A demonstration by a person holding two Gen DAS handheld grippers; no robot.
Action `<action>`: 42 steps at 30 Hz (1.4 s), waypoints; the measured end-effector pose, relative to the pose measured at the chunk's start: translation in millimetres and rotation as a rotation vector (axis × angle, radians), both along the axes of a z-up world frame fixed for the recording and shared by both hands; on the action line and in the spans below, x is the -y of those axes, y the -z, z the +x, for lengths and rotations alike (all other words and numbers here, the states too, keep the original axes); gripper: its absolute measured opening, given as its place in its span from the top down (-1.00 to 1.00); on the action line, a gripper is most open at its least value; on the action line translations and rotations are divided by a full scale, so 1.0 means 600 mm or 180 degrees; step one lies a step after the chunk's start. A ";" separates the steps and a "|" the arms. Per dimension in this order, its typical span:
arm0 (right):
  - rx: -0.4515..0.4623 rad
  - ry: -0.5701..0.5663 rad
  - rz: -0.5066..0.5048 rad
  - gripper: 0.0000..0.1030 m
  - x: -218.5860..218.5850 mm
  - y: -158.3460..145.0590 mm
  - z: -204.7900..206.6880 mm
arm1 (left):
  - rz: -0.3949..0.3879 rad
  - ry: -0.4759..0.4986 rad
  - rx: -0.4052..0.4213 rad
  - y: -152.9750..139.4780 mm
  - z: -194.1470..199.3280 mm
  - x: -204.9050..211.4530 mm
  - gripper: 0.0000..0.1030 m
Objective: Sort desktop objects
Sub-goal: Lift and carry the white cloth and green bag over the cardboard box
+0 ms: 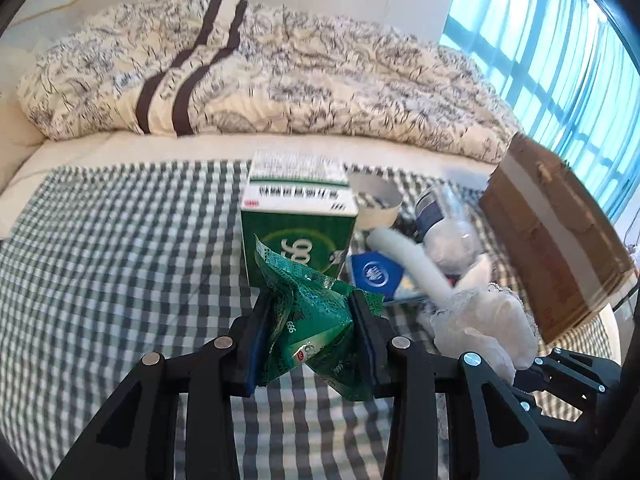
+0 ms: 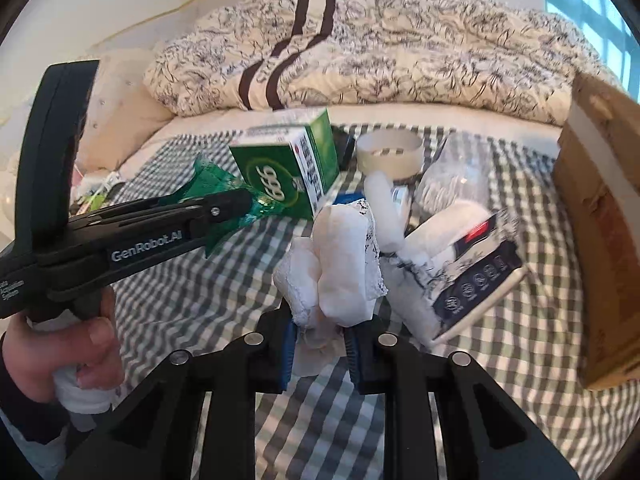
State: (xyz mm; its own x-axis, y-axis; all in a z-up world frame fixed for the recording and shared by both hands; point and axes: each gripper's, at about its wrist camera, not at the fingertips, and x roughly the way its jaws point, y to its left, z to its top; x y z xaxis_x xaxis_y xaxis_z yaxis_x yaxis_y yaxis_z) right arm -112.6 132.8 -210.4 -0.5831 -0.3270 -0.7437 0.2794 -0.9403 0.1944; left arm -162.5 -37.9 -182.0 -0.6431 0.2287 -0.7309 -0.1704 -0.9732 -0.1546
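Left wrist view: left gripper [image 1: 314, 340] clamped on a crumpled green sachet [image 1: 316, 328], fingers pressed against its two sides, the sachet bulging up between them and hanging below. Held above the checked cloth [image 1: 120, 260]. Just beyond the sachet, a green box [image 1: 298, 220] standing on the cloth, printed side up. Right of the box, a heap: tape roll [image 1: 378, 200], white tube [image 1: 404, 256], blue pack [image 1: 374, 272], clear bottle [image 1: 448, 224]. Nearer and further right, a white lace cloth [image 1: 484, 320], with part of the right gripper [image 1: 560, 376] under it. Cardboard box [image 1: 560, 232] at far right, tilted. Patterned quilt [image 1: 260, 68] behind on the bed.

Right wrist view: right gripper [image 2: 320, 344] pinching the white lace cloth [image 2: 336, 264] at its lower end, the bundle rising above the fingertips. Left gripper [image 2: 240, 200] seen from the side at left, gripped by a hand [image 2: 68, 344], its tip closed on the green sachet [image 2: 228, 196], which touches or overlaps the green box [image 2: 288, 168]. Behind the lace cloth: white tube [image 2: 384, 204], tape roll [image 2: 390, 152], clear bottle [image 2: 456, 176]. To its right, a dark-and-white pack [image 2: 468, 272] lying tilted on the checked cloth [image 2: 200, 292]. Cardboard box [image 2: 600, 220] at right edge. Quilt [image 2: 380, 52] behind.
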 end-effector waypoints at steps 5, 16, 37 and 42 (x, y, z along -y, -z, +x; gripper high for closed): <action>-0.0166 0.0046 0.0031 0.60 -0.003 -0.046 0.018 | -0.0012 -0.0059 -0.0190 -0.058 0.035 -0.001 0.26; -0.0526 0.0087 0.0048 0.60 -0.010 -0.141 0.073 | 0.0025 -0.0125 -0.0590 -0.174 0.116 -0.001 0.26; -0.1192 0.0119 0.0026 0.60 -0.036 -0.297 0.157 | -0.0044 -0.0201 -0.1185 -0.317 0.239 -0.006 0.26; -0.1293 0.0119 0.0041 0.60 -0.038 -0.318 0.172 | -0.0045 -0.0193 -0.1246 -0.333 0.252 -0.008 0.26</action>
